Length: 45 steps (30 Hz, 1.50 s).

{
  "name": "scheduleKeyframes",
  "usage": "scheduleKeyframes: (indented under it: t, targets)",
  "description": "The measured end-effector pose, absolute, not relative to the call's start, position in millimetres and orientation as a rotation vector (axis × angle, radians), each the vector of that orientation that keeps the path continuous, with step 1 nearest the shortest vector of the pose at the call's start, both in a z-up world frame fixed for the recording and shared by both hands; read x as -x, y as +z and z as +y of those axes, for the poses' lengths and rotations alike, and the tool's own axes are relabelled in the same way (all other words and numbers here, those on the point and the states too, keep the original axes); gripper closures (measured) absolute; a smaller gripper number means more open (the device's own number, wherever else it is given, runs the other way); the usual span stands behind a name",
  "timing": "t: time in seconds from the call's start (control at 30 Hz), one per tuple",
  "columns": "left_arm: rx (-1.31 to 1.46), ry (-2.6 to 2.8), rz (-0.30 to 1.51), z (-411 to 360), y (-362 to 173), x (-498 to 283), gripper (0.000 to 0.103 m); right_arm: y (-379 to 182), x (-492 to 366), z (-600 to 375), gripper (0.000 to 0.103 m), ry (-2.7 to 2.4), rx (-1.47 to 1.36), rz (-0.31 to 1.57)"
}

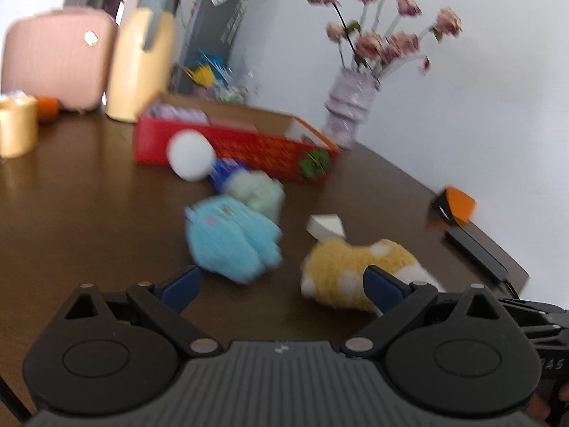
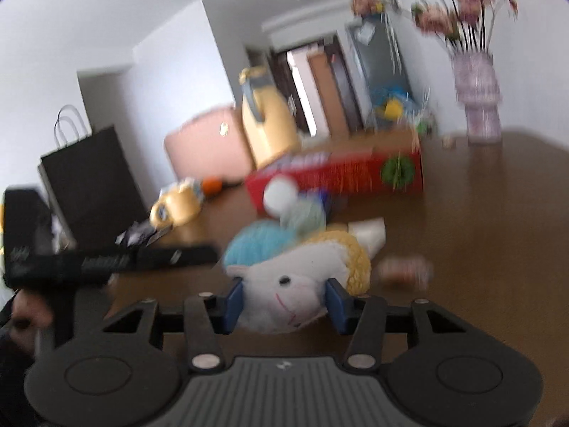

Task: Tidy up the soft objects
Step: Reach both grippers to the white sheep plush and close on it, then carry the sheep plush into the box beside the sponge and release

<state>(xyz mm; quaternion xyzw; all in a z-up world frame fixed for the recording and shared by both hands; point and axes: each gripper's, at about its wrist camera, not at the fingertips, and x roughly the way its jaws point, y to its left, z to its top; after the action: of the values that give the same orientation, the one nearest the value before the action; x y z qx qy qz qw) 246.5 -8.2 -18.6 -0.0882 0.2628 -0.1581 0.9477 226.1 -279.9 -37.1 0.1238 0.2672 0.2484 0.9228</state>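
A yellow and white sheep plush (image 2: 284,284) has its white head between the blue pads of my right gripper (image 2: 284,306), which press on both sides of it. In the left wrist view the same sheep plush (image 1: 341,267) lies by the right finger of my left gripper (image 1: 281,288), which stands open with nothing between its pads. Just beyond it on the brown table are a light blue plush (image 1: 234,238), a pale green plush (image 1: 256,192), a white ball (image 1: 190,154) and a white wedge sponge (image 1: 325,226). An open red box (image 1: 234,138) stands behind them.
A pink case (image 1: 53,57), a yellow jug (image 1: 142,64) and a yellow roll (image 1: 16,130) stand at the back left. A vase of flowers (image 1: 350,106) is at the back right. A black paper bag (image 2: 92,185) stands far left. A black and orange object (image 1: 451,206) sits by the right table edge.
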Motion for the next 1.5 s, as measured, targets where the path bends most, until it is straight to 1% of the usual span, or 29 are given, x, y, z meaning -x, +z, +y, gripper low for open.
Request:
scheduleKeyframes:
  t: [0.07,0.17,0.27,0.33,0.4,0.47,0.5,0.57,0.6,0.63,0.67,0.73,0.83,0.97,1.07,1.23,1.4,1.5]
  targets:
    - [0.189,-0.355,0.568,-19,-26,-246,0.004,-42,-218,-287,0.051,0.443,-0.235,0.550]
    - [0.183,-0.385,0.601,-37,-33,-246,0.005,-43,-209,-297,0.049,0.314,-0.210,0.502]
    - [0.182,-0.418,0.609,-49,-37,-249,0.008,-45,-207,-302,0.040,0.344,-0.222,0.460]
    - [0.195,-0.435,0.626,-56,-39,-256,0.009,-50,-211,-301,0.039,0.322,-0.204,0.447]
    - [0.217,-0.454,0.639,-62,-41,-267,0.015,-54,-215,-296,0.037,0.288,-0.160,0.420]
    - [0.227,-0.471,0.647,-69,-43,-279,0.030,-60,-226,-294,0.036,0.260,-0.127,0.426]
    - [0.231,-0.472,0.655,-72,-45,-286,0.033,-63,-233,-291,0.036,0.259,-0.117,0.440]
    - [0.250,-0.477,0.674,-77,-50,-299,0.054,-68,-244,-289,0.037,0.255,-0.110,0.476]
    - [0.270,-0.494,0.682,-78,-54,-306,0.057,-72,-248,-289,0.044,0.252,-0.115,0.494]
    - [0.295,-0.523,0.682,-78,-57,-311,0.060,-74,-250,-290,0.047,0.259,-0.125,0.504]
    - [0.317,-0.546,0.691,-78,-60,-316,0.062,-76,-252,-291,0.048,0.267,-0.144,0.509]
    - [0.344,-0.575,0.709,-77,-65,-321,0.065,-77,-254,-293,0.051,0.276,-0.162,0.510]
    - [0.346,-0.582,0.698,-75,-64,-321,0.065,-74,-252,-294,0.053,0.297,-0.171,0.496]
    - [0.355,-0.578,0.681,-64,-56,-308,0.065,-62,-239,-288,0.054,0.339,-0.153,0.474]
    - [0.347,-0.568,0.649,-52,-45,-290,0.066,-53,-233,-285,0.054,0.388,-0.192,0.468]
    - [0.344,-0.550,0.599,-36,-28,-280,0.066,-42,-237,-274,0.054,0.411,-0.213,0.452]
    - [0.355,-0.568,0.590,-29,-12,-306,0.066,-21,-269,-268,0.054,0.388,-0.202,0.450]
    - [0.352,-0.615,0.589,-27,8,-351,0.066,1,-313,-270,0.055,0.368,-0.204,0.438]
